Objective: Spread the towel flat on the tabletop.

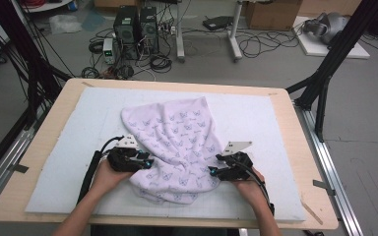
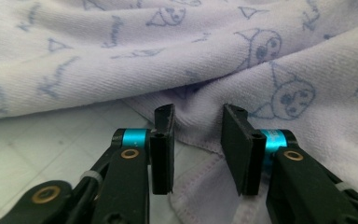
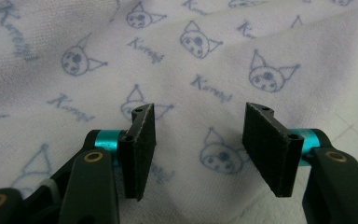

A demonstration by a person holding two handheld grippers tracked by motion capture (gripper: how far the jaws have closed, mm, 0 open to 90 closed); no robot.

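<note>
A crumpled pale lilac towel [image 1: 177,142] printed with small blue cat faces lies on the white mat [image 1: 261,118]. My left gripper [image 1: 147,161] sits at the towel's near left edge. In the left gripper view its jaws [image 2: 198,114] stand apart, with the stitched hem of the towel [image 2: 200,135] in the gap and the pads not pressing on it. My right gripper [image 1: 211,171] is at the towel's near right edge. In the right gripper view its jaws [image 3: 200,109] are wide apart just over the flat cloth [image 3: 191,70], gripping nothing.
The mat covers a wooden table [image 1: 44,147] with bare margins on all sides. Black frame posts [image 1: 325,73] stand at the table's far corners. Computer towers [image 1: 135,29], cables and a cardboard box [image 1: 270,12] sit on the floor beyond.
</note>
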